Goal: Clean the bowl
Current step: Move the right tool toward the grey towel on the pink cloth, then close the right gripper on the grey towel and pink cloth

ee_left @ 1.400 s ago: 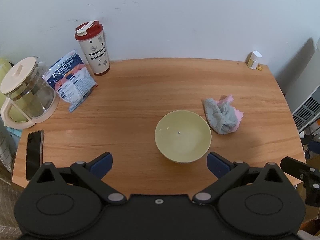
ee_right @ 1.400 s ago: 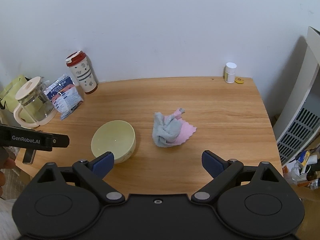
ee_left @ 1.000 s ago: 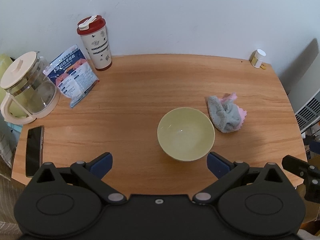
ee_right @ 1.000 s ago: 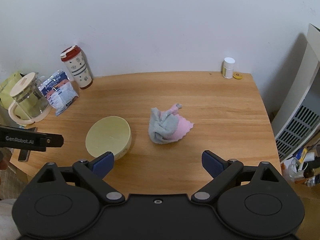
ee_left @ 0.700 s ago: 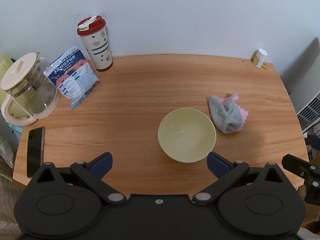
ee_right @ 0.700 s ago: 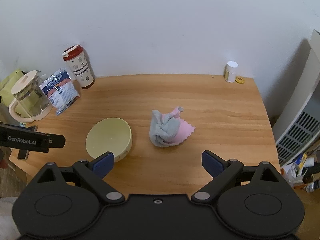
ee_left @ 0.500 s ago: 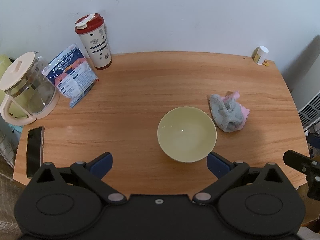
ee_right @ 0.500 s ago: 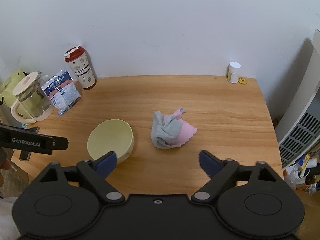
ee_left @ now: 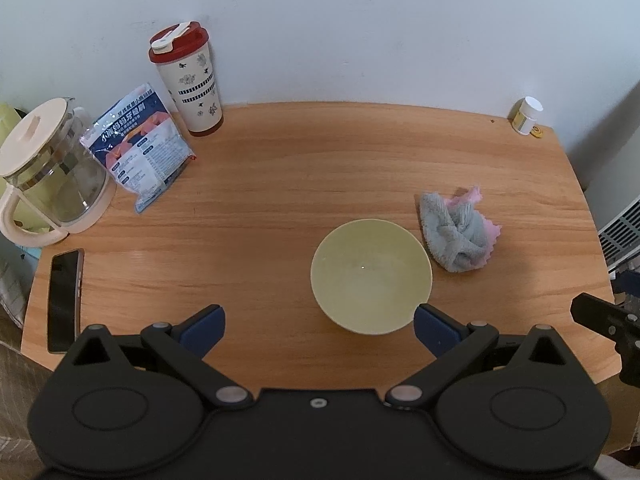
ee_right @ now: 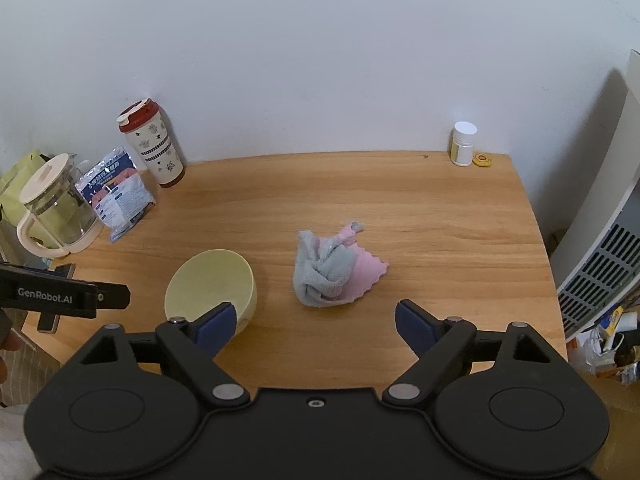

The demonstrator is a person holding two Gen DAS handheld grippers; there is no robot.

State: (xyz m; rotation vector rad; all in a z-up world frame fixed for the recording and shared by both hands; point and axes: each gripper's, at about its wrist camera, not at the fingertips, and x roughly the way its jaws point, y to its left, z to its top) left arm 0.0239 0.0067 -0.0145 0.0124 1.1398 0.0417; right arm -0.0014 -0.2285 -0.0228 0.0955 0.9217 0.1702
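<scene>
Left wrist view: both grippers hovering, jaws spread wide.
Left gripper and right gripper are gripping nothing; bowl is sitting beside cloth.

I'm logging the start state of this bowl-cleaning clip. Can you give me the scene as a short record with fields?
bowl: pale yellow-green bowl, upright on the wooden table, looks empty
cloth: crumpled grey and pink cloth, on the table to the right of the bowl, apart from it
left hand-held gripper: open, holding nothing, bowl just ahead of its right finger
right hand-held gripper: open, holding nothing, aimed at the cloth
back left: tumbler, packet, glass jug, phone
back right: small white-capped bottle
</scene>
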